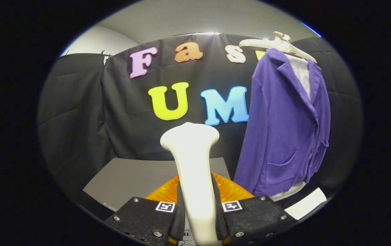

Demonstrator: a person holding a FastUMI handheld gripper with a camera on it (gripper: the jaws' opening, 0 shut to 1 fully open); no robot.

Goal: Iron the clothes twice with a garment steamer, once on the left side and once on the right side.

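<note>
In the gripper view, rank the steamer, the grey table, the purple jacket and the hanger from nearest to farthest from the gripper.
1. Steamer: clamped between the gripper fingers.
2. Grey table: just beyond the fingers, below.
3. Purple jacket: ahead, to the right, hanging.
4. Hanger: atop the jacket, highest.

The tool (199, 218) at lower centre has two black textured finger blocks (silver screws along their edges), each bearing a small square black-and-white marker.

Hand-held gripper (195, 218) clamps steamer (192, 164).
</note>
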